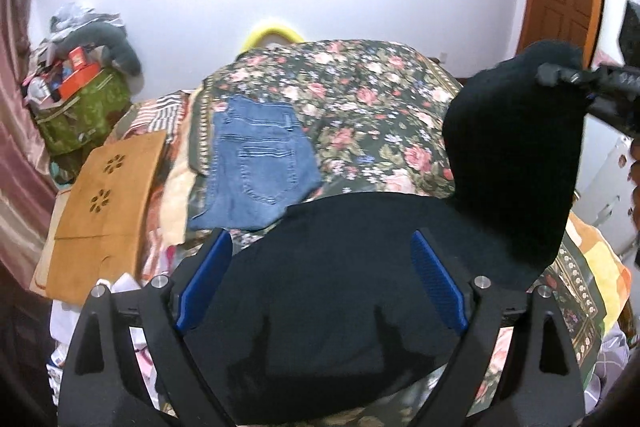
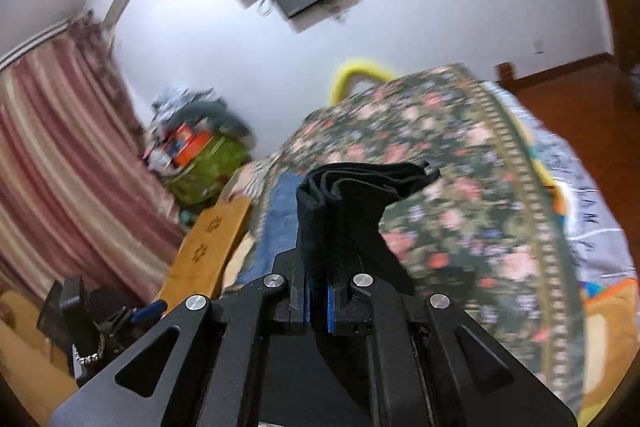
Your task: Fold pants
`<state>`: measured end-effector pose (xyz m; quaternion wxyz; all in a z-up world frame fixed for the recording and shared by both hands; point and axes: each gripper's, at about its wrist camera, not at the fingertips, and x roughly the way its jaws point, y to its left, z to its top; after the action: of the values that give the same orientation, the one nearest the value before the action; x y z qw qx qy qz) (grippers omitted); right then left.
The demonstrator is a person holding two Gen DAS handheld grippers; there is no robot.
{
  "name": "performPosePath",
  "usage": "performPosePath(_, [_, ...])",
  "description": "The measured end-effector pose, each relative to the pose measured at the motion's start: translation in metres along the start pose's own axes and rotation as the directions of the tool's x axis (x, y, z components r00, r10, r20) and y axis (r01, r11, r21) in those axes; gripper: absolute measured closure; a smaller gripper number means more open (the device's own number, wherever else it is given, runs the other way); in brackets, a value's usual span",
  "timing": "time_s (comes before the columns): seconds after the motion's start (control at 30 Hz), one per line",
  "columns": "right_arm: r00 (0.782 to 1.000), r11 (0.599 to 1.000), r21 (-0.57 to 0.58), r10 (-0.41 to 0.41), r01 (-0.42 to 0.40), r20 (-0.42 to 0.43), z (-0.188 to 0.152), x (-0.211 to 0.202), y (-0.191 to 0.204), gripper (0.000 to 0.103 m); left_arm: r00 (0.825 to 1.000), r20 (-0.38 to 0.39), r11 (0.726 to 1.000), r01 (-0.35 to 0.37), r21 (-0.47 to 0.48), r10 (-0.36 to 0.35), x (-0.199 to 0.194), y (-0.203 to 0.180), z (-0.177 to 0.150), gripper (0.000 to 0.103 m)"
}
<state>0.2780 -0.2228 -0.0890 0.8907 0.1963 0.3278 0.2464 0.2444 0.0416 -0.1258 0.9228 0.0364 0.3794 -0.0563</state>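
Two pants: black pants (image 1: pixel 328 291), folded jeans (image 1: pixel 256 167)

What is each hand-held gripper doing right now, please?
Left hand-held gripper: open, black pants lying between its blue pads, not pinched.
Right hand-held gripper: shut on the black pants.

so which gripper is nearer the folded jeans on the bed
Left. The left gripper hangs open over the black pants, with the folded jeans just beyond its left finger. The right gripper, shut on the black pants, is raised far to the right.
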Motion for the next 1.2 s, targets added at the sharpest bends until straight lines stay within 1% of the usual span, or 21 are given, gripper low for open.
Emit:
performPosePath(0.1, [0.996,0.999,-0.036,0.024,-0.027,-0.089,-0.015,0.038,0.023,0.098,1.0,0.007,0.999,-0.024,-0.025,0.025,-0.008,0.015,-0.008,0.012])
performPosePath(0.17, [0.986,0.997,-0.06,0.036,-0.046,-0.16,-0.033,0.063,0.035,0.098,1.0,0.002,0.999,-0.031,-0.043,0.031,-0.01,0.025,-0.014,0.012])
performPosePath(0.23, [0.972,0.994,-0.086,0.043,-0.065,-0.233,-0.056,0.083,0.044,0.098,0.999,-0.008,0.997,-0.036,-0.061,0.036,-0.01,0.033,-0.018,0.012])
performPosePath(0.37, [0.932,0.988,-0.13,0.036,-0.088,-0.359,-0.098,0.112,0.061,0.097,0.998,-0.032,0.995,-0.049,-0.087,0.047,-0.008,0.047,-0.028,0.012])
performPosePath(0.47, [0.901,0.977,-0.195,-0.006,-0.088,-0.434,-0.126,0.123,0.067,0.093,0.998,-0.048,0.994,-0.055,-0.098,0.05,-0.004,0.051,-0.032,0.012])
performPosePath(0.53, [0.892,0.97,-0.224,-0.022,-0.089,-0.452,-0.136,0.123,0.07,0.09,0.997,-0.057,0.993,-0.055,-0.1,0.05,0.001,0.052,-0.032,0.012])
performPosePath(0.57, [0.885,0.969,-0.229,-0.022,-0.097,-0.466,-0.139,0.122,0.071,0.084,0.997,-0.06,0.993,-0.054,-0.101,0.049,0.002,0.051,-0.032,0.012])
performPosePath(0.6, [0.871,0.967,-0.226,-0.008,-0.119,-0.492,-0.141,0.121,0.071,0.077,0.997,-0.062,0.994,-0.054,-0.099,0.048,0.004,0.05,-0.032,0.012])
performPosePath(0.63, [0.858,0.964,-0.223,0.012,-0.147,-0.514,-0.14,0.118,0.072,0.074,0.997,-0.062,0.994,-0.053,-0.096,0.048,0.005,0.048,-0.031,0.012])
performPosePath(0.7, [0.852,0.961,-0.211,0.042,-0.177,-0.522,-0.135,0.109,0.073,0.07,0.997,-0.061,0.995,-0.054,-0.085,0.049,0.009,0.043,-0.028,0.012])
performPosePath(0.73, [0.852,0.96,-0.197,0.07,-0.199,-0.519,-0.129,0.102,0.072,0.068,0.997,-0.061,0.995,-0.052,-0.081,0.048,0.01,0.04,-0.026,0.012])
performPosePath(0.77, [0.856,0.959,-0.192,0.085,-0.21,-0.509,-0.124,0.096,0.07,0.066,0.997,-0.06,0.996,-0.049,-0.077,0.044,0.012,0.036,-0.023,0.012])
performPosePath(0.8, [0.866,0.957,-0.193,0.097,-0.217,-0.491,-0.118,0.089,0.069,0.065,0.997,-0.059,0.996,-0.045,-0.071,0.041,0.014,0.033,-0.02,0.012])
performPosePath(0.9, [0.909,0.953,-0.232,0.088,-0.196,-0.407,-0.096,0.07,0.061,0.063,0.998,-0.049,0.998,-0.038,-0.044,0.036,0.02,0.02,-0.008,0.012])
performPosePath(0.93, [0.929,0.953,-0.254,0.065,-0.166,-0.365,-0.086,0.064,0.055,0.061,0.998,-0.047,0.999,-0.036,-0.037,0.034,0.021,0.017,-0.005,0.012])
performPosePath(1.0, [0.957,0.948,-0.301,0.01,-0.101,-0.29,-0.072,0.056,0.044,0.056,0.998,-0.052,0.999,-0.025,-0.023,0.024,0.028,0.008,0.004,0.012])
performPosePath(1.03, [0.963,0.944,-0.319,-0.01,-0.079,-0.269,-0.066,0.054,0.041,0.056,0.998,-0.057,1.0,-0.016,-0.018,0.015,0.033,0.003,0.009,0.012])
performPosePath(1.1, [0.968,0.939,-0.342,-0.042,-0.046,-0.247,-0.058,0.057,0.031,0.056,0.998,-0.069,1.0,0.001,-0.014,-0.002,0.043,-0.004,0.017,0.01])
performPosePath(1.17, [0.968,0.937,-0.349,-0.091,0.003,-0.234,-0.05,0.062,0.016,0.056,0.996,-0.092,1.0,0.015,-0.004,-0.015,0.057,-0.013,0.024,0.007])
performPosePath(1.2, [0.966,0.937,-0.348,-0.1,0.011,-0.239,-0.048,0.063,0.01,0.056,0.995,-0.1,1.0,0.017,0.003,-0.017,0.062,-0.016,0.025,0.007])
